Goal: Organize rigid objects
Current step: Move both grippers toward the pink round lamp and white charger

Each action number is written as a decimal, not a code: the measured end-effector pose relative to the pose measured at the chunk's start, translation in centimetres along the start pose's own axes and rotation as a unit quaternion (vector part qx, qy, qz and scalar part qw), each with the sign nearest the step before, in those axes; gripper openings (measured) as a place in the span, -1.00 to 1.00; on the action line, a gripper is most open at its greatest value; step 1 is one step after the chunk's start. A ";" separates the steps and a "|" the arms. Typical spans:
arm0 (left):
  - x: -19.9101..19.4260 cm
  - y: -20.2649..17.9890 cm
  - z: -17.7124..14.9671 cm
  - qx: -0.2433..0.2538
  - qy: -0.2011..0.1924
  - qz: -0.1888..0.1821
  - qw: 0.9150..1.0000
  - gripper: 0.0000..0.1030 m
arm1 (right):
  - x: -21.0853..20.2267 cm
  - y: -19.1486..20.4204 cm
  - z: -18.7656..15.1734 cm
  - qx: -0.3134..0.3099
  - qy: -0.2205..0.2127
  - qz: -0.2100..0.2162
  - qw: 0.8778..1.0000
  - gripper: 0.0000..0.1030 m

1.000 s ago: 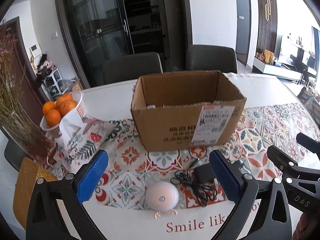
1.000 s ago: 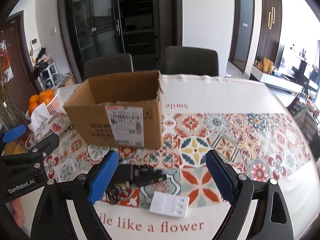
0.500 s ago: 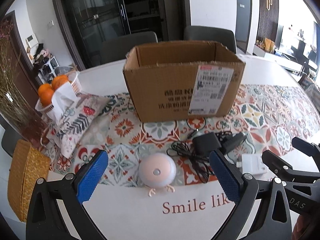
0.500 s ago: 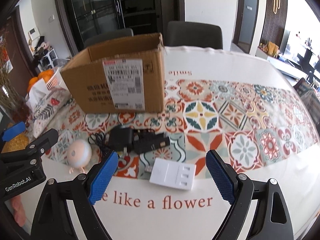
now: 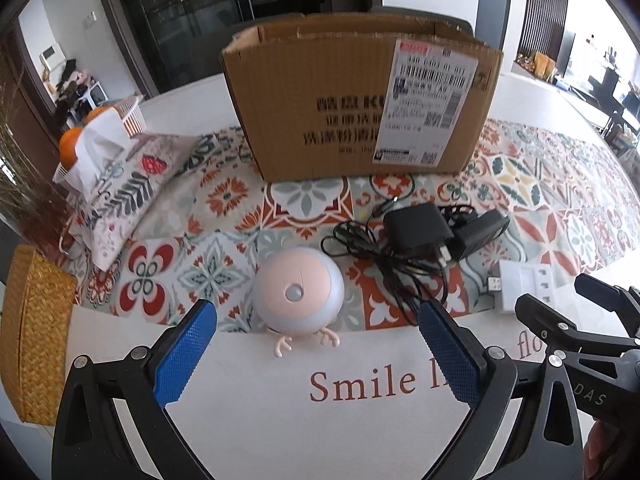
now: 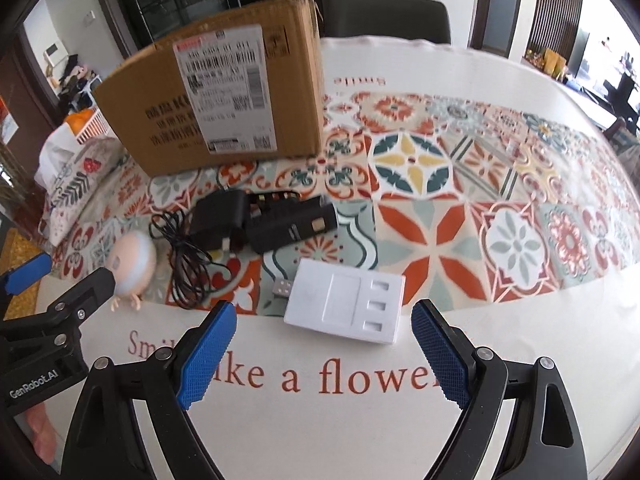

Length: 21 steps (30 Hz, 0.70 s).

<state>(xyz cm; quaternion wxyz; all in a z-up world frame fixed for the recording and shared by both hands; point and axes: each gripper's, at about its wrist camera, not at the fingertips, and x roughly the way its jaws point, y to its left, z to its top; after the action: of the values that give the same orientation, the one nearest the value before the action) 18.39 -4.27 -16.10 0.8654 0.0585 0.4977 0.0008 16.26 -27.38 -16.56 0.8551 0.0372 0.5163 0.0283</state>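
A round pink gadget with little feet (image 5: 298, 295) sits just ahead of my open left gripper (image 5: 316, 354), between the lines of its fingers. Right of it lie a black adapter with a tangled cable (image 5: 414, 229) and a second black charger (image 5: 482, 233). A white USB charger block (image 6: 347, 307) lies directly before my open right gripper (image 6: 324, 354), nothing held. Behind everything stands an open cardboard box (image 5: 360, 96) with a shipping label. In the right wrist view the pink gadget (image 6: 134, 262), black adapter (image 6: 218, 218) and black charger (image 6: 292, 226) lie to the left.
A patterned tablecloth (image 6: 440, 208) covers the table. At the left are a patterned tissue pouch (image 5: 120, 184), a basket of oranges (image 5: 102, 128) and a woven basket (image 5: 34, 328). Dark chairs (image 6: 390, 14) stand behind the table.
Both grippers have dropped lower and moved forward toward the objects, which now look bigger; the left nears the pink gadget, the right the white charger block. Jaws stay open.
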 end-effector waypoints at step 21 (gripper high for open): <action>3.5 -0.1 -0.7 -0.006 0.039 0.030 0.999 0.99 | 5.3 -0.8 -0.3 0.004 0.045 -0.030 0.999 0.64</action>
<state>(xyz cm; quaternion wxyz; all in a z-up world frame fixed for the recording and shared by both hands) 19.52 -4.08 -19.44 0.8453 0.0677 0.5290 0.0320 18.49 -27.71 -21.45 0.8311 0.0240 0.5555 0.0021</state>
